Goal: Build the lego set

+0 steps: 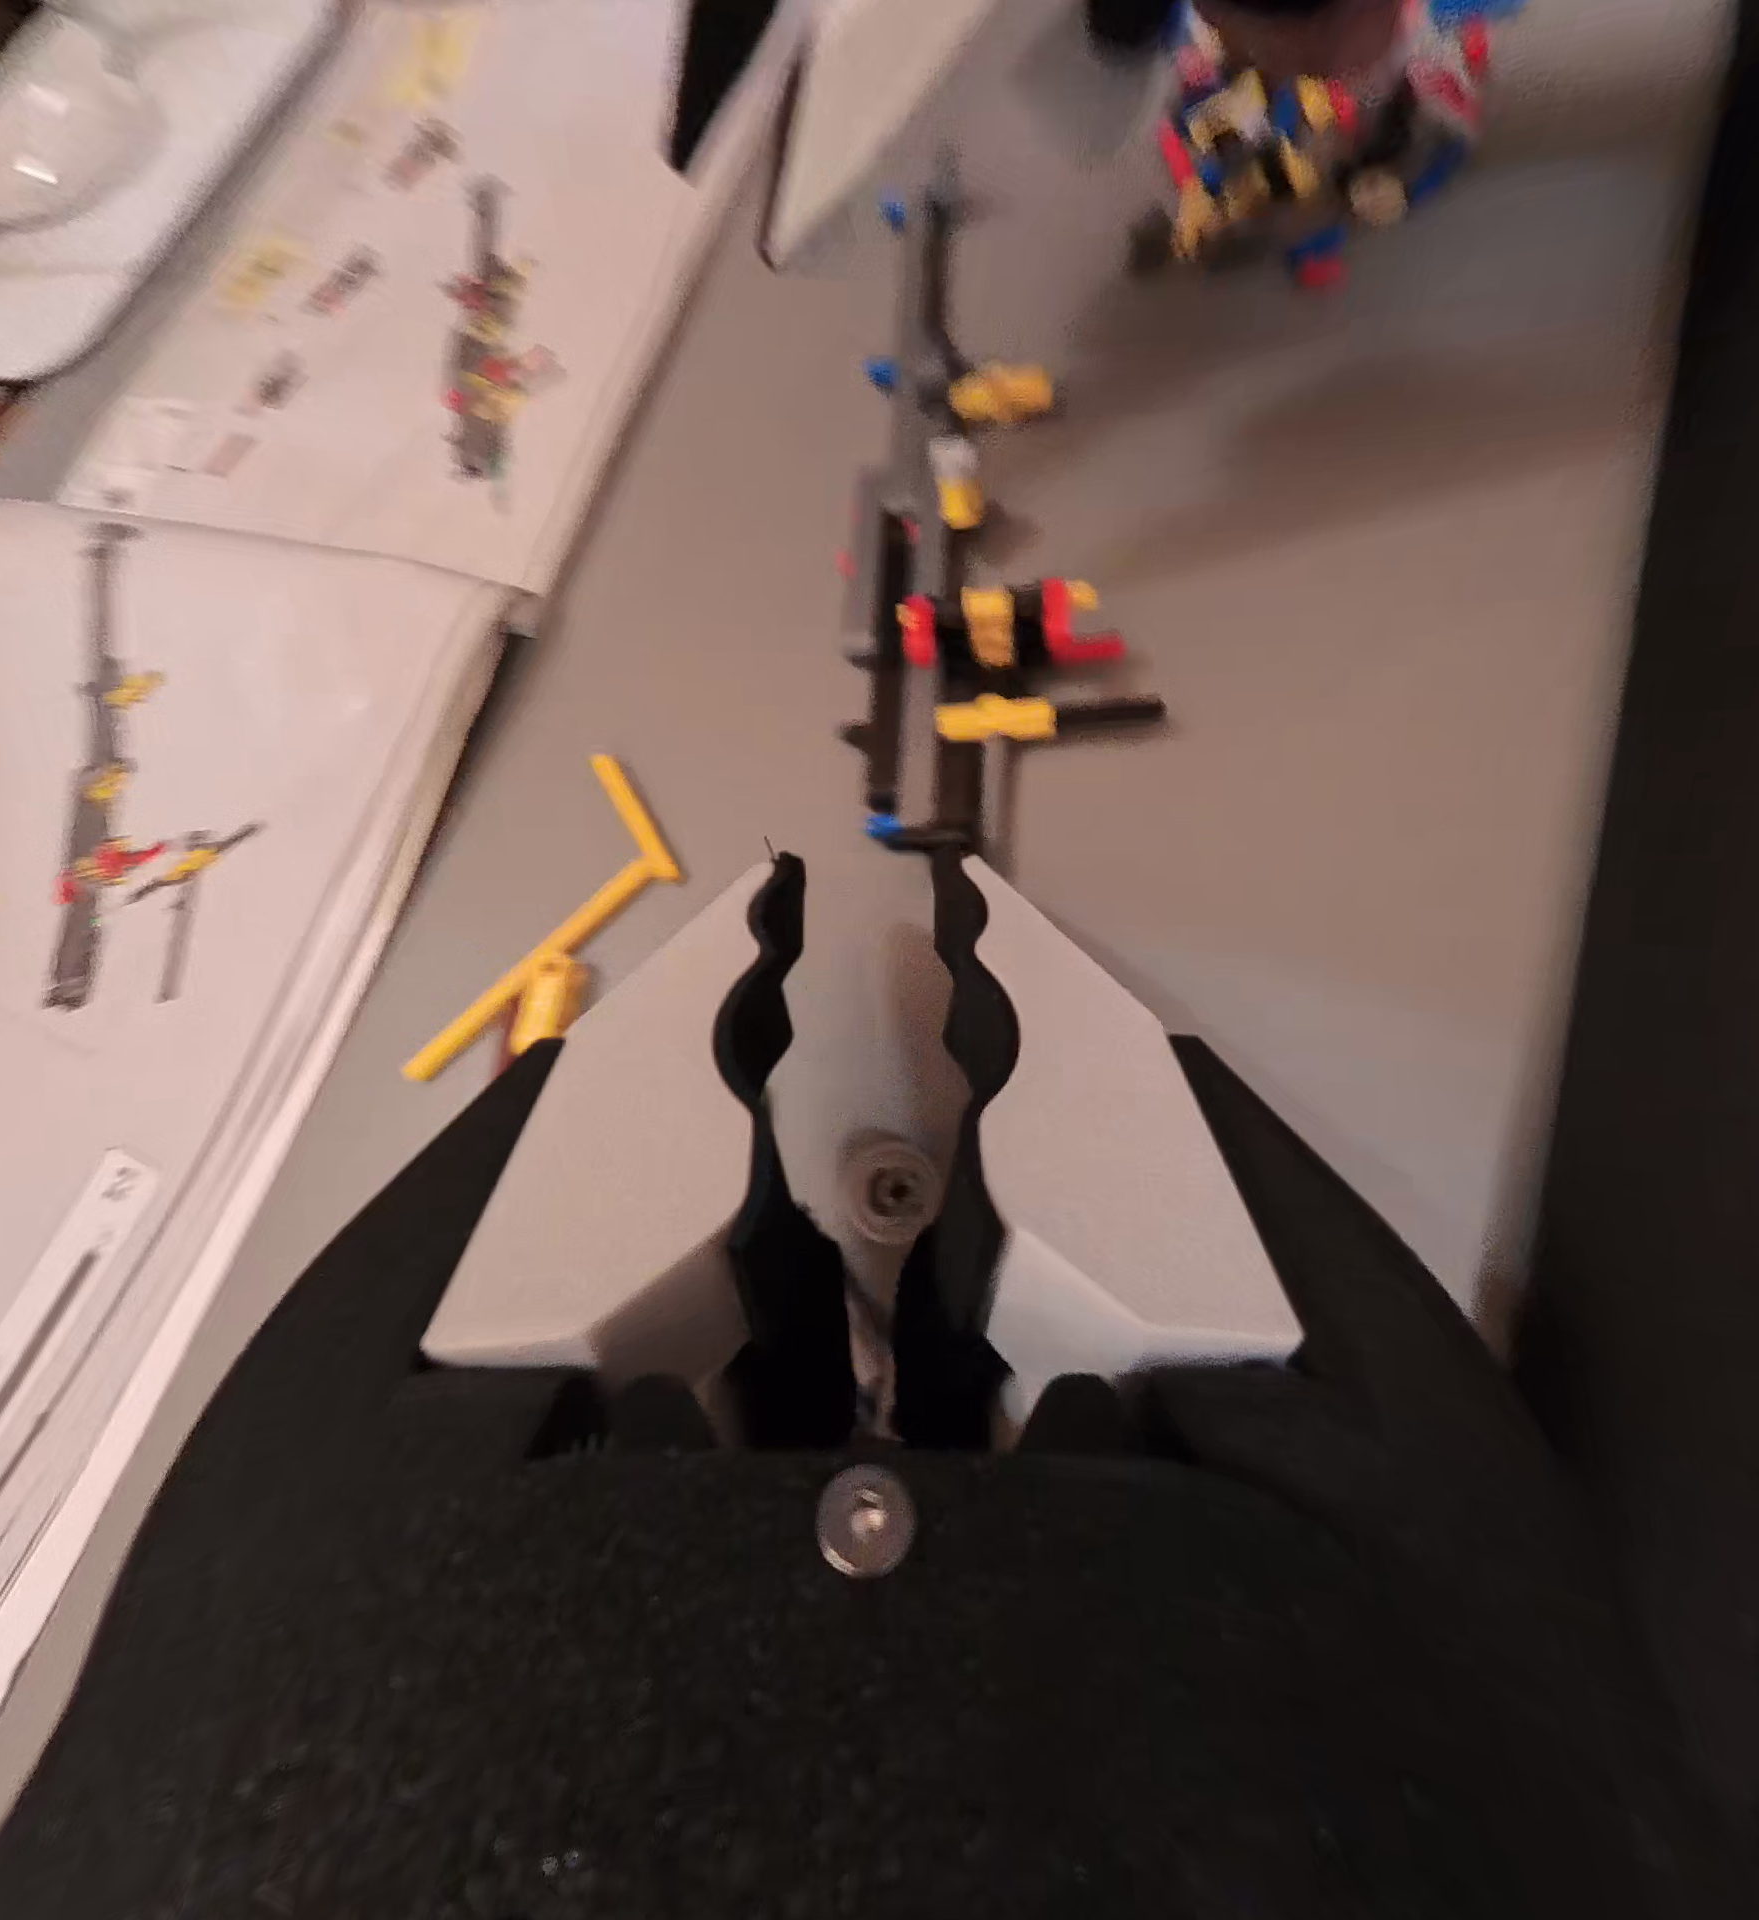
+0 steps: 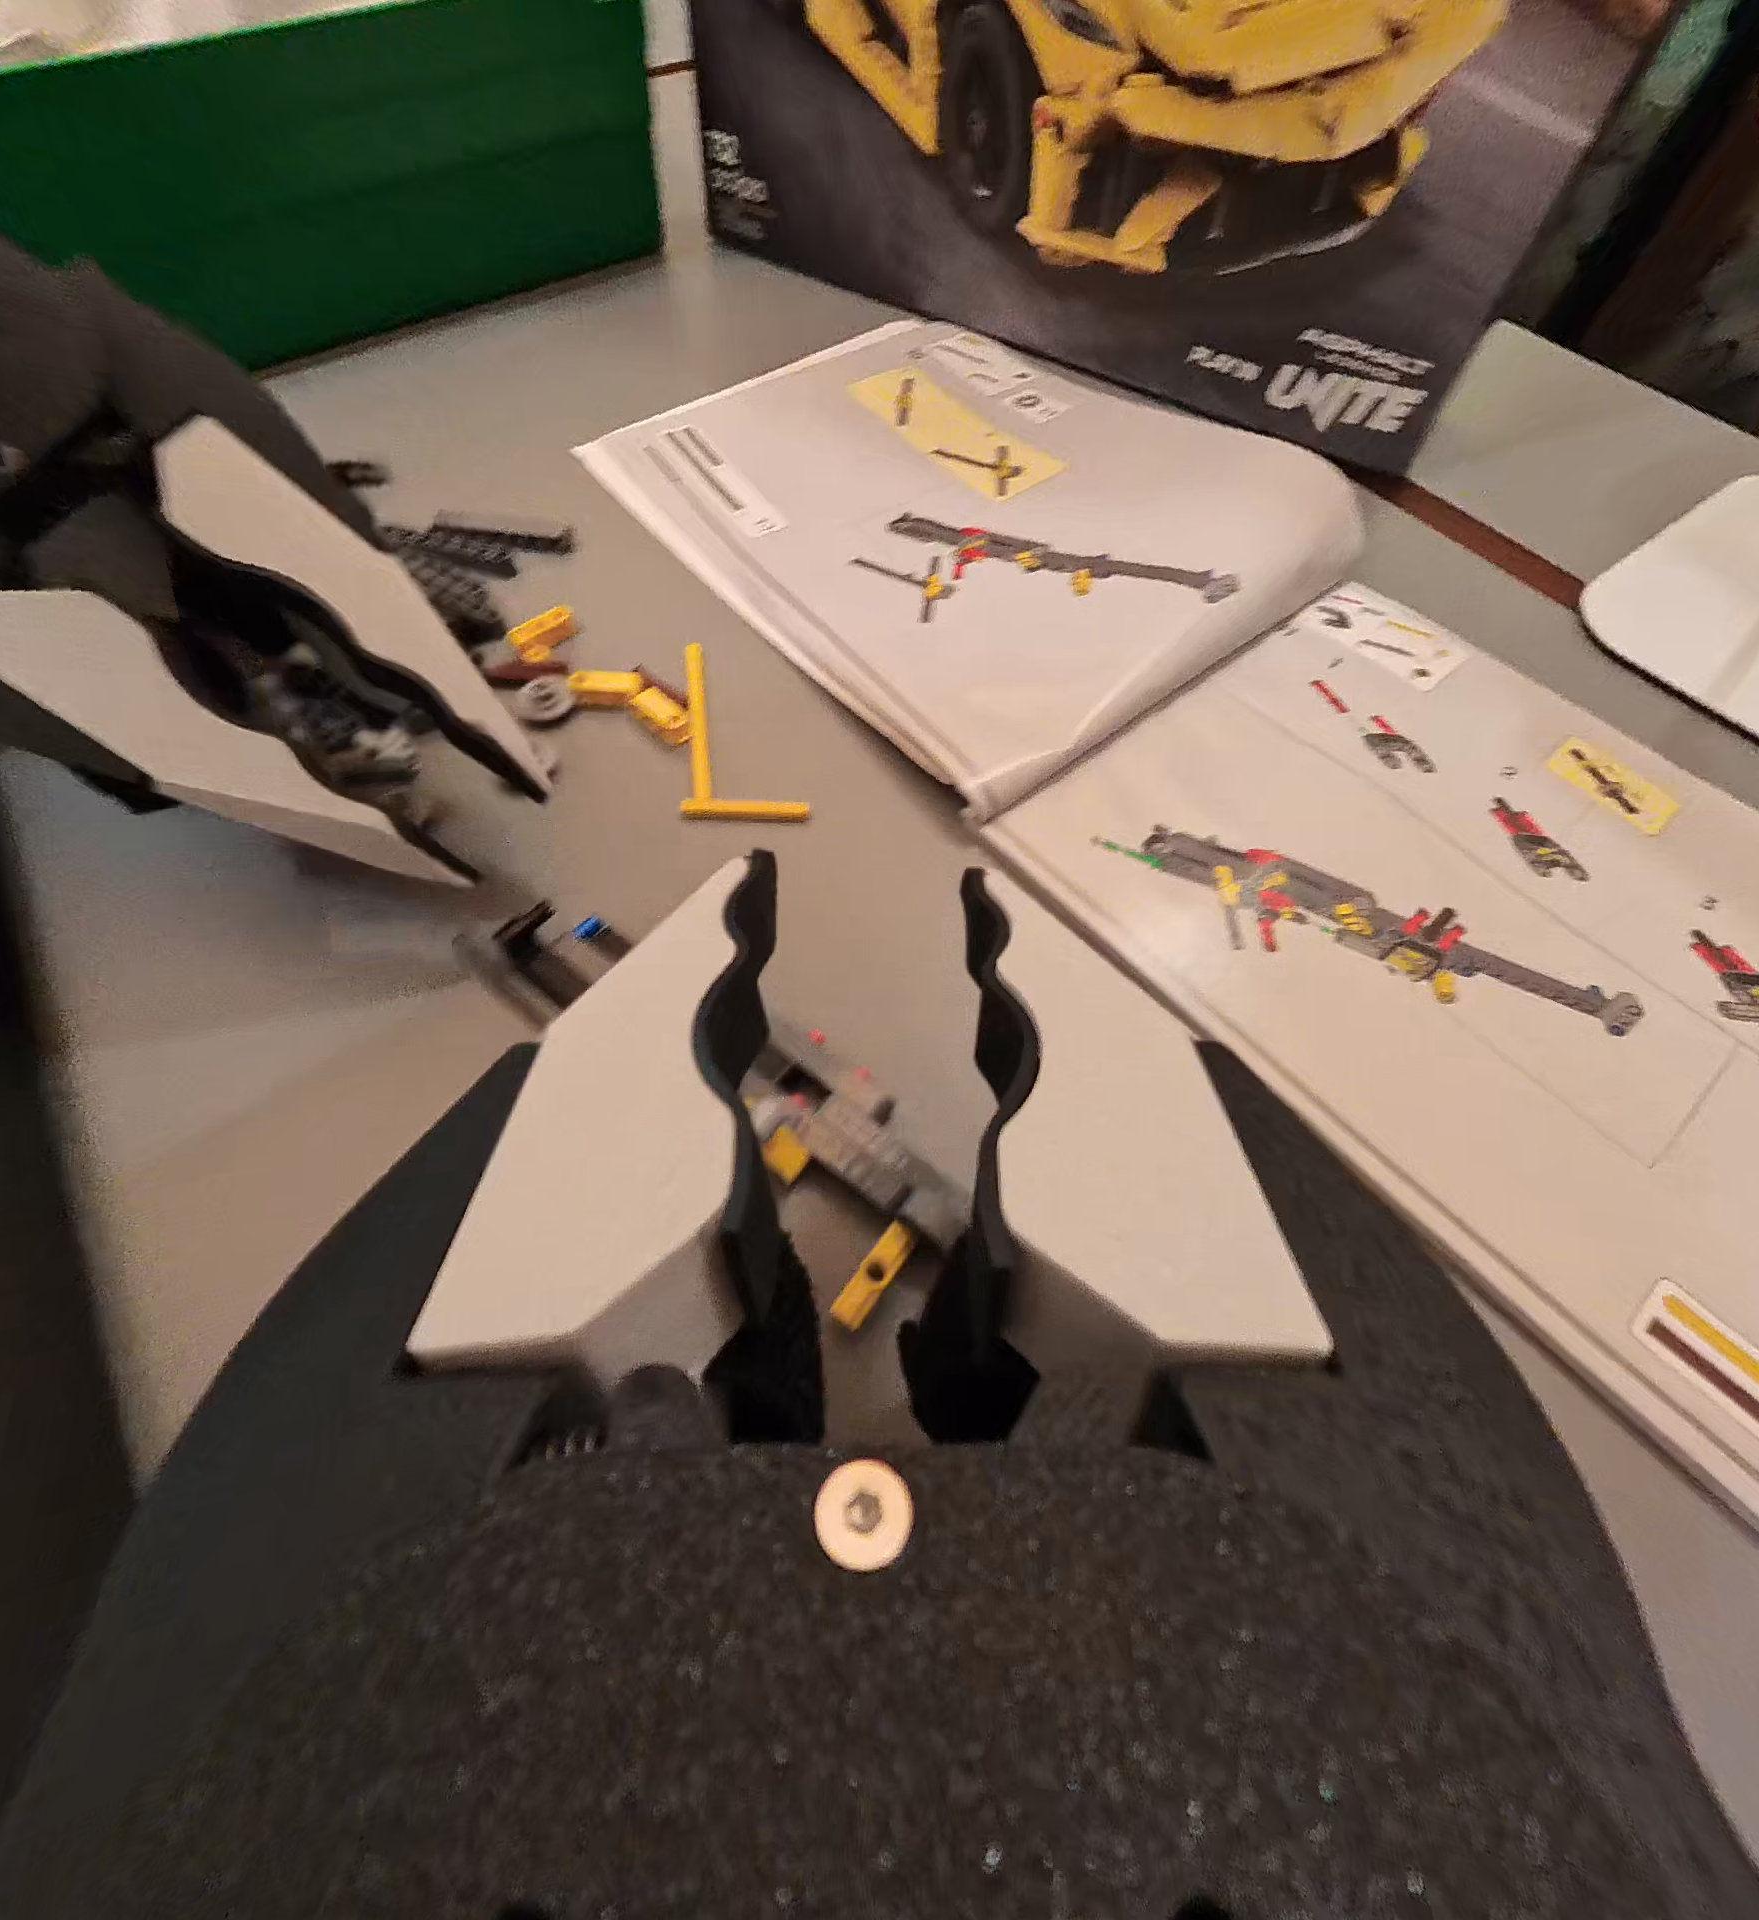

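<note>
We hover both grippers over the half-built grey, black, yellow and red lego beam assembly [image 1: 932, 582] lying on the grey table [image 1: 1322, 540].

Its long axis runs straight away from our left gripper [image 1: 867, 868], whose fingers stand slightly apart, holding nothing. Our right gripper [image 2: 867, 868] is spread, empty, above one end of it. A yellow T-shaped axle piece [image 2: 714, 774] lies beside the open instruction booklet [image 2: 1114, 665].

A long grey-and-black lego assembly [image 1: 916, 582] with yellow, red and blue pieces lies flat up the frame's middle, a yellow T-shaped piece [image 1: 584, 914] loose at its lower left.
</note>
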Available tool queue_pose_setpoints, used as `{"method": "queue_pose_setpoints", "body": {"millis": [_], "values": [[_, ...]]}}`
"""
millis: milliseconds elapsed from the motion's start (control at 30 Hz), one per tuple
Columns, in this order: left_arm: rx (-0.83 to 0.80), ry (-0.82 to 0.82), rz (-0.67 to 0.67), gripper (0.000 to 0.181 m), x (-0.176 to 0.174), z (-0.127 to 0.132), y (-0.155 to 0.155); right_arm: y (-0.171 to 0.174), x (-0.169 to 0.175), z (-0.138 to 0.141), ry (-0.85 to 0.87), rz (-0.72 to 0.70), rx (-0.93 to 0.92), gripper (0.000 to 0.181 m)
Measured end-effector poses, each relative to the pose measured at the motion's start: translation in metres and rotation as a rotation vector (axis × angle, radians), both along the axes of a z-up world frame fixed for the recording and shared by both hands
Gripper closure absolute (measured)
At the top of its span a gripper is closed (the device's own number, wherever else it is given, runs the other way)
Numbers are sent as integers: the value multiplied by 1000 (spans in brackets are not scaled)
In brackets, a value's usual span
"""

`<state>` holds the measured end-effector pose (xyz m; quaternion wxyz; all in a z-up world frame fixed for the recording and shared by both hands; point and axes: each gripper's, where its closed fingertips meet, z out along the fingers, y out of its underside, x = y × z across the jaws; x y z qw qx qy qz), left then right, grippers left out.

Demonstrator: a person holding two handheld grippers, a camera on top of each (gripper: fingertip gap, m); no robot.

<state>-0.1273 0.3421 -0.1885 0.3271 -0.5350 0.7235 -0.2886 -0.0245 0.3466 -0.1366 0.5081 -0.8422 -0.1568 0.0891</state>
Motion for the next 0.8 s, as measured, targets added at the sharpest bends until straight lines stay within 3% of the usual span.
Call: {"method": "queue_pose_setpoints", "body": {"millis": [67,133,233,267,333,433,567,800], "values": [[-60,-119,128,156,6,23,26,15,7,3,22,-34,5,142],[-152,-230,342,153,8,45,66,29,13,4,34,-60,23,142],[-297,-295,661,152,2,55,122,45,20,1,16,-87,59,138],[-347,-305,703,151,4,56,131,47,23,-1,-3,-109,66,138],[-401,-333,715,147,15,60,142,49,30,-2,-19,-152,90,145],[-340,-354,683,144,27,58,149,45,37,-8,-3,-170,62,142],[-292,-315,652,141,28,50,138,36,56,-9,-15,-249,64,143],[-308,-413,584,143,27,70,126,15,120,-14,2,-513,7,145]]}}
